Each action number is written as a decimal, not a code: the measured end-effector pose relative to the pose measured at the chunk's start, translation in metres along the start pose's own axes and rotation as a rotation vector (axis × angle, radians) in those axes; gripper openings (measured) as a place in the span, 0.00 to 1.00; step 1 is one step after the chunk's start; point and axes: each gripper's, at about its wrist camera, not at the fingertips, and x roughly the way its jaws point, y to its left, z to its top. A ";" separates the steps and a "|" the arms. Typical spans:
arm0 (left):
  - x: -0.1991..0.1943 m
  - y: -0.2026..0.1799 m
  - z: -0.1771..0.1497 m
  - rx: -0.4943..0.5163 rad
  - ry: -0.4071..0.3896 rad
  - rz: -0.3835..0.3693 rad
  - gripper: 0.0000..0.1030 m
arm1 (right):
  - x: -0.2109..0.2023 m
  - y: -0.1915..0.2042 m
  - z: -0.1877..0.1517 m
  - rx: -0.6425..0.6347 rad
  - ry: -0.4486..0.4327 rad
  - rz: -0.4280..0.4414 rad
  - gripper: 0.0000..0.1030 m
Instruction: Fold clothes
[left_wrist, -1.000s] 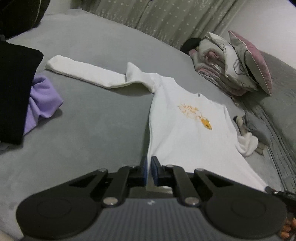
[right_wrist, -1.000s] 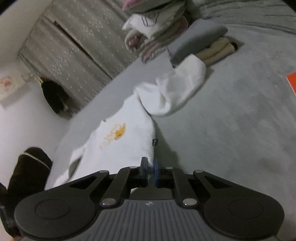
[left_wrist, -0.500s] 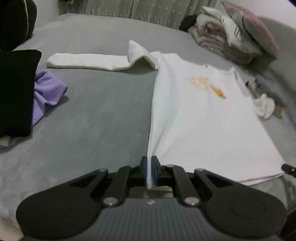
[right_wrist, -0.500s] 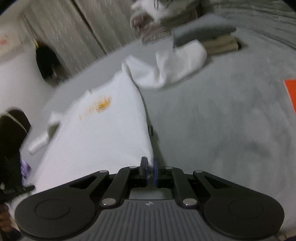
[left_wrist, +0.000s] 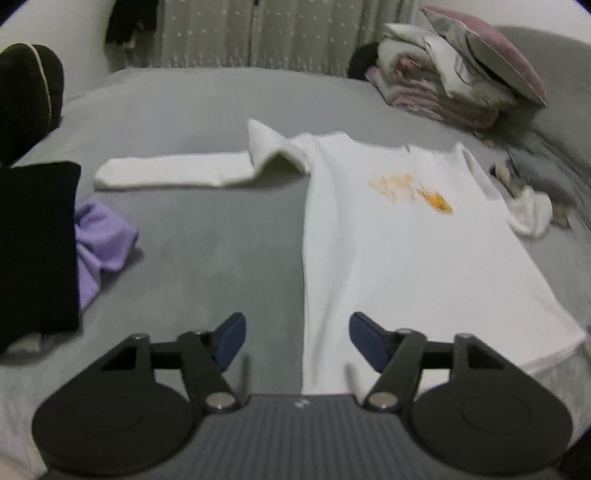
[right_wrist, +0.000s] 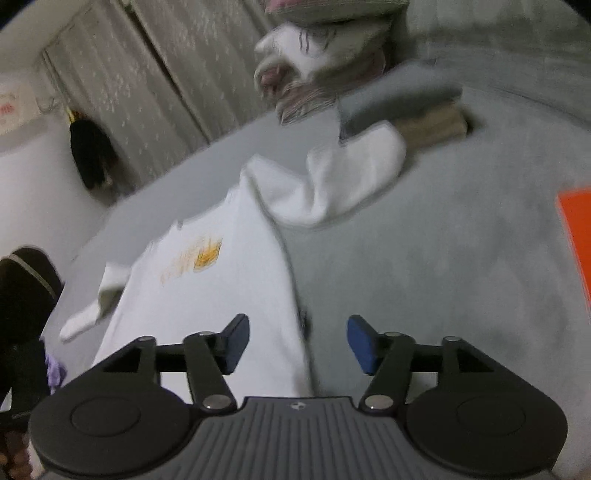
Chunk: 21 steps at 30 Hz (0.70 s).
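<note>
The white shirt (left_wrist: 406, 258) lies flat and unfolded on the bed (left_wrist: 207, 258), sleeves out, both grippers' jaws spread empty at its hem.

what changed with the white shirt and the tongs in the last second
Both tongs, left and right, let go of the white shirt hem and now stand open. The shirt, pulled taut before, lies flat on the grey bed. The sleeves and purple cloth stayed put.
</note>
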 end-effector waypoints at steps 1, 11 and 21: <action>0.003 0.000 0.007 -0.014 0.001 -0.003 0.65 | 0.002 -0.001 0.008 -0.001 -0.008 -0.019 0.60; 0.065 -0.014 0.075 -0.121 -0.009 -0.054 0.87 | 0.100 -0.054 0.116 0.170 -0.012 -0.141 0.61; 0.128 -0.010 0.100 -0.225 0.011 -0.066 0.91 | 0.148 -0.097 0.142 0.083 -0.143 -0.219 0.66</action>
